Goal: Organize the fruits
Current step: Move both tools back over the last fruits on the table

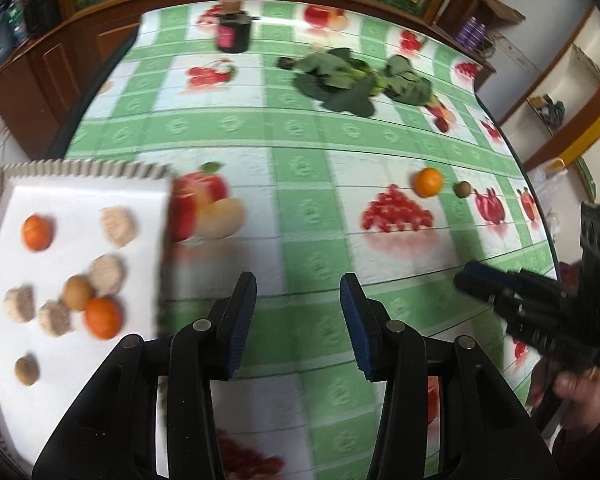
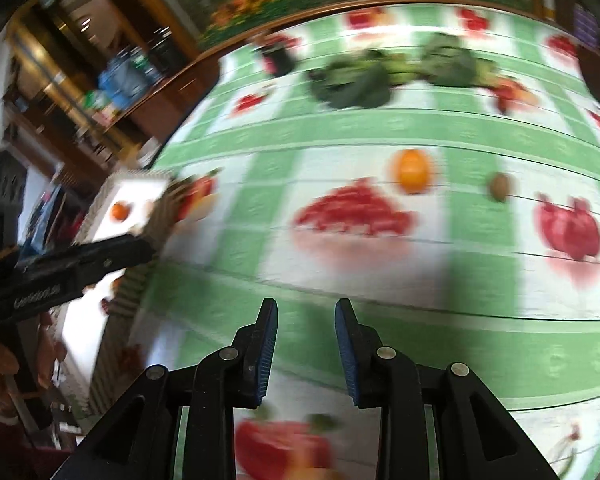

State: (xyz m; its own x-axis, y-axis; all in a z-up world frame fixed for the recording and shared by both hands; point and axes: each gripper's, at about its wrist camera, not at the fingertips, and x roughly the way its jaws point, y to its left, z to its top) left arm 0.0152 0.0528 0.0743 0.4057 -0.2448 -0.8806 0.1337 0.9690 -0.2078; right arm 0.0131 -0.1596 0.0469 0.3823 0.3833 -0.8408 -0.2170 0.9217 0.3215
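A white tray (image 1: pixel 80 200) with a ribbed rim sits at the table's left; it holds two oranges (image 1: pixel 103 317), several pale round fruits and a brown one. On the cloth to the right lie a loose orange (image 1: pixel 429 182) (image 2: pixel 412 170) and a small brown-green fruit (image 1: pixel 463 189) (image 2: pixel 499 187). My left gripper (image 1: pixel 298 300) hovers open beside the tray's right edge, nothing between its pads. My right gripper (image 2: pixel 306 320) is open and empty over the cloth, short of the loose orange. It also shows at the far right of the left wrist view as the right gripper (image 1: pixel 472 276).
A green-and-white checked cloth (image 1: pixel 300 140) with printed fruit covers the table. Leafy greens (image 1: pixel 356 80) and a dark jar (image 1: pixel 233 32) stand at the back. Wooden cabinets and shelves surround the table. A hand (image 1: pixel 576 384) holds the right gripper's handle.
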